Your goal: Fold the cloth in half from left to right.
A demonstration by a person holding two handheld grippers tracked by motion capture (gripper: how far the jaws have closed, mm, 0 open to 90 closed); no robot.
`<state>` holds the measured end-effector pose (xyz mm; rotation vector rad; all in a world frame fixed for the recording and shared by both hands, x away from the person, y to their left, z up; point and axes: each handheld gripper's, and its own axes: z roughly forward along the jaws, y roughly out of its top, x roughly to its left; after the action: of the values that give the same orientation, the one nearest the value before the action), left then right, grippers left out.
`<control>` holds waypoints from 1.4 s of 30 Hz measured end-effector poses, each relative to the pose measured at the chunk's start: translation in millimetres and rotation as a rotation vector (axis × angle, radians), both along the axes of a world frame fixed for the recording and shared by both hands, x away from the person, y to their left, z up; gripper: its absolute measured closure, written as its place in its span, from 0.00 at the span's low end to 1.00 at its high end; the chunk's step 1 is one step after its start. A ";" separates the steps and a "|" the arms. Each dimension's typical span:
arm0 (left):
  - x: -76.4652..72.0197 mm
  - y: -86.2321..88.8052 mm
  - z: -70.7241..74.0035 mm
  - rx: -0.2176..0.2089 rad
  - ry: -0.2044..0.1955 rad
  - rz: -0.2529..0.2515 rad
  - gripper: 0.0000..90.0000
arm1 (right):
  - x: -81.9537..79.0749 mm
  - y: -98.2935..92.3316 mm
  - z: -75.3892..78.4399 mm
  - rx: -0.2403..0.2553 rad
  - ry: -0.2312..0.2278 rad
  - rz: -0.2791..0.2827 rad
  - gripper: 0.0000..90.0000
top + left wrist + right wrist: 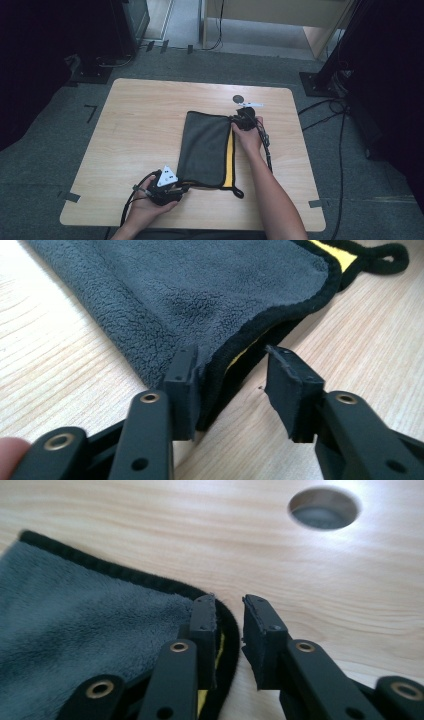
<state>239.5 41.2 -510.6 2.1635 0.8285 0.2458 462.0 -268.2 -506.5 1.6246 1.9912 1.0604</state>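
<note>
Soft and limp, the folded grey towel (205,150) lies mid-table (140,125); both grippers, left (172,190) at 7 o'clock, right (244,119) at 1, stand released beside its bound corners, the best holds.

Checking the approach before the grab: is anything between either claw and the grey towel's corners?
Nothing visible. The left claw and the right claw are open at corners of the towel.

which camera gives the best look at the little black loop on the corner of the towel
The left gripper view: the loop lies flat on the table, sharp and unobstructed, beyond the grey towel. The high view shows the loop small at the towel's near right corner. The right gripper view looks at the far corner instead.
</note>
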 end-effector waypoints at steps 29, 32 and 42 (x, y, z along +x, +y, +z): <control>1.4 13.8 -4.4 0.058 -0.041 0.029 0.64 | -217.5 16.1 -1.1 0.147 0.047 0.158 0.79; 1.4 14.2 -4.7 0.058 -0.042 0.025 0.64 | -214.1 17.8 -5.3 0.166 0.043 0.139 0.74; 1.9 16.2 -5.9 0.042 -0.042 0.029 0.65 | -208.3 29.9 -13.2 0.123 0.034 0.130 0.98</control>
<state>241.5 57.4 -516.5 2.1789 0.8379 0.3251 253.6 -238.3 -519.7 1.6021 2.1160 1.2324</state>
